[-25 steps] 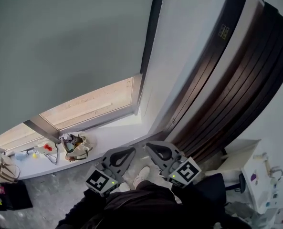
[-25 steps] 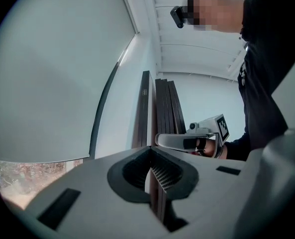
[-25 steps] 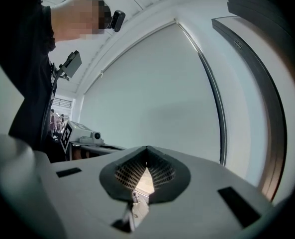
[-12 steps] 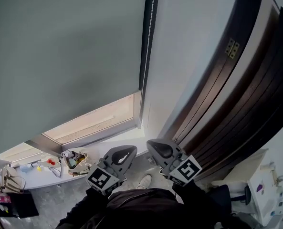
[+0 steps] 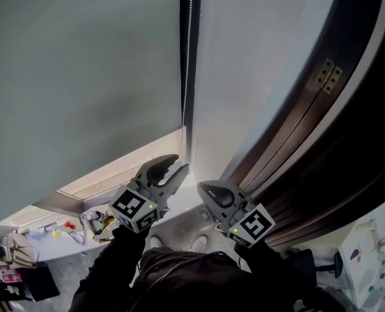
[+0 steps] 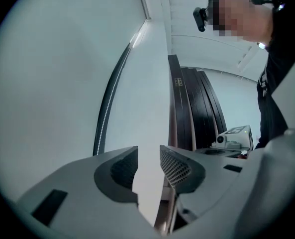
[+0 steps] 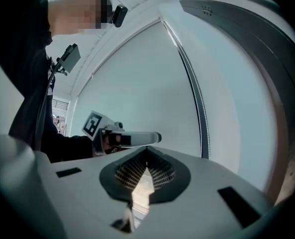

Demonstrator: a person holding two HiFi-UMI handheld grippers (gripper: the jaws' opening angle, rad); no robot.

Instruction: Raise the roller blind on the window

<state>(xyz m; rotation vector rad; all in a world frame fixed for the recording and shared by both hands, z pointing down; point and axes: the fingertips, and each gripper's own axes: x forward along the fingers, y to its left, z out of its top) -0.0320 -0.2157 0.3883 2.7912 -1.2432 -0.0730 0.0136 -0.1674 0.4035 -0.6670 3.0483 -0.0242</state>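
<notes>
**Grey blind drawn low over window**
The plain, smooth blind [image 5: 82,77] covers nearly the whole window, leaving a bright strip of glass [image 5: 124,166] at its foot. Its bead chain [image 5: 191,44] runs down its right edge. The left gripper [image 5: 176,166] has empty jaws that are opening just below the chain. The right gripper [image 5: 203,186] has its jaws together, empty.

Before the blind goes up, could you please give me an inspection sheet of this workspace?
surface: pale windowsill, cluttered toward its left.
job's things: grey fabric roller blind, mostly lowered; beaded pull chain hanging along its right edge, untouched.
clutter: beige open bag and small coloured items on the sill.
grippers: left gripper up near the chain, jaws opening, nothing between them; right gripper shut, empty.
cables: nothing seen.
surroundings: dark brown wooden door frame with brass hinge at right.
</notes>
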